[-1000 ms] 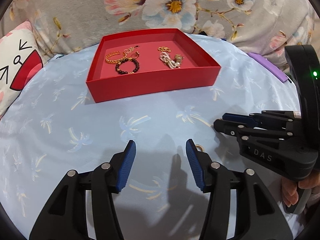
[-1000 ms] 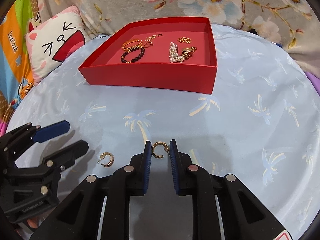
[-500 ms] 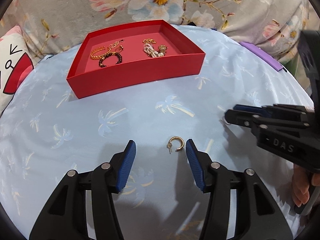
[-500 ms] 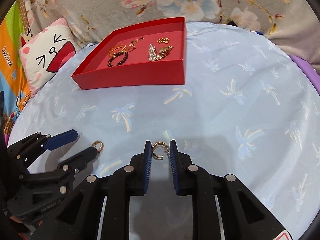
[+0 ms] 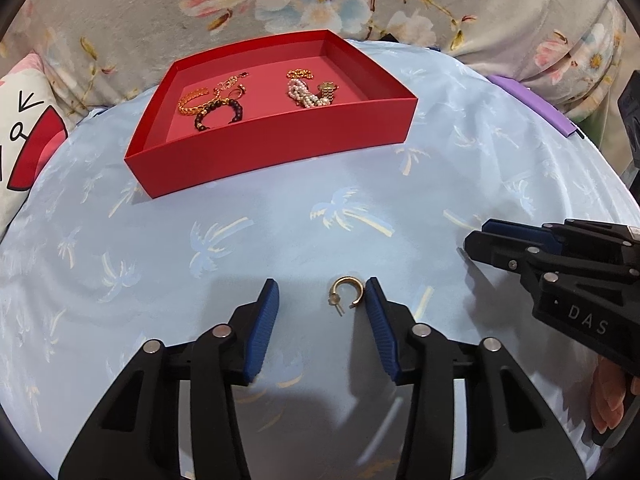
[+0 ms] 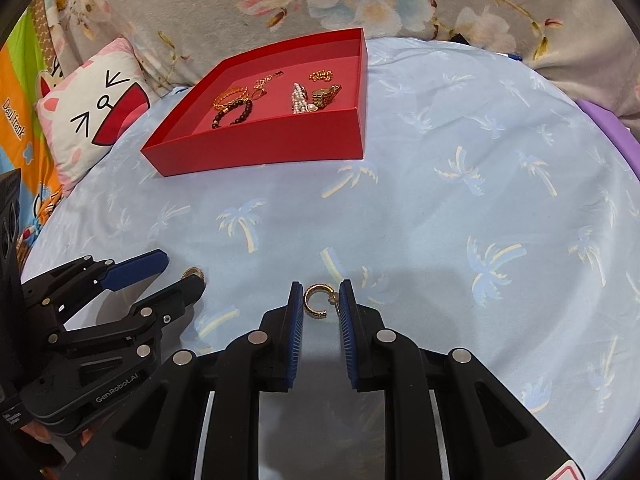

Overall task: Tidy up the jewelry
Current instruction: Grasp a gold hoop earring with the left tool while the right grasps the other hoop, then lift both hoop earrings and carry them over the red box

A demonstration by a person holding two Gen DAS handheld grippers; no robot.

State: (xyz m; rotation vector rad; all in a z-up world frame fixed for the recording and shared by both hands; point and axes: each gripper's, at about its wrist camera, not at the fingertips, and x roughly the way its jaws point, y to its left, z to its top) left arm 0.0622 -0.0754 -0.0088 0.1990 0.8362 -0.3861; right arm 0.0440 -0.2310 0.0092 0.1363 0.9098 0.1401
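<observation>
Blue palm-print cloth [image 5: 280, 208] spread wide, red tray [image 5: 276, 140] far back with bracelets [image 5: 212, 106] and pearls [image 5: 304, 94]. Left gripper [image 5: 320, 304] just closing, still apart around a gold hoop earring [image 5: 347, 290] beside its right pad. Right gripper [image 6: 319, 304] clamped on second hoop earring [image 6: 316, 300].

The left gripper [image 5: 320, 298] points steeply down, its jaws just closing yet still apart. The right gripper [image 6: 320, 298], also angled down, has its jaws narrowly set.
</observation>
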